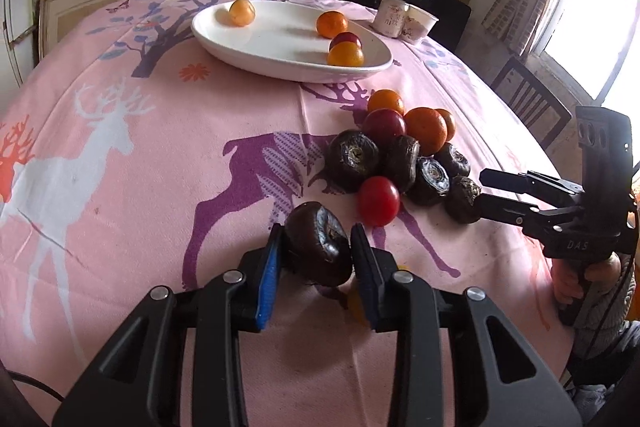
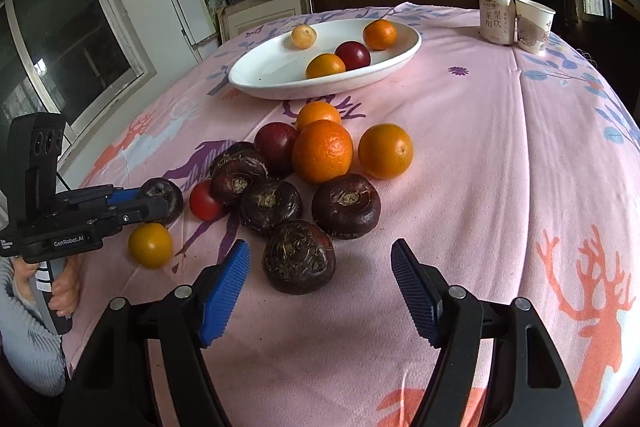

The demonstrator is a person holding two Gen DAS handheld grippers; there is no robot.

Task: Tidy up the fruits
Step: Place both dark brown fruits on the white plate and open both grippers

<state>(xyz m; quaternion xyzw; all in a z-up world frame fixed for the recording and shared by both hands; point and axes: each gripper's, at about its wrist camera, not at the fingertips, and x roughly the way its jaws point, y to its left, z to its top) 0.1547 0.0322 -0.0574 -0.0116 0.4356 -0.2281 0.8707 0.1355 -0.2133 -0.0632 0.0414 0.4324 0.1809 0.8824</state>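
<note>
I have the left gripper point(image 1: 316, 251) nearest me, its jaws pinching one dark water chestnut point(image 1: 319, 243) between the blue pads, low over the pink cloth of the desk point(image 1: 120, 187) near its front edge; whether the piece is clear of the cloth I cannot tell. A small yellow fruit point(image 2: 150, 245) lies on the cloth just beside and below that gripper. The right gripper point(image 2: 320, 287) has its jaws spread and holds nothing; another water chestnut point(image 2: 299, 256) lies just ahead, between the lines of the two pads but touched by neither. Beyond it, around the middle of the desk, is the unsorted heap: several more dark water chestnuts point(image 2: 346, 205), a small red tomato-like fruit point(image 2: 204, 201), a dark red plum-like fruit point(image 2: 276, 143), and three oranges, the largest point(image 2: 322, 151) at the centre of the heap. Further back, toward the far edge, stands the white oval plate point(image 2: 272, 79), which already carries four fruits: a pale yellow one, two orange ones and a dark red one. A can point(image 2: 496, 17) and a paper cup point(image 2: 534, 25) stand at the far right corner. My judgement: the task is in an early stage; four pieces are plated, none of them water chestnuts, one is in hand, and well over half remain on the cloth.
</note>
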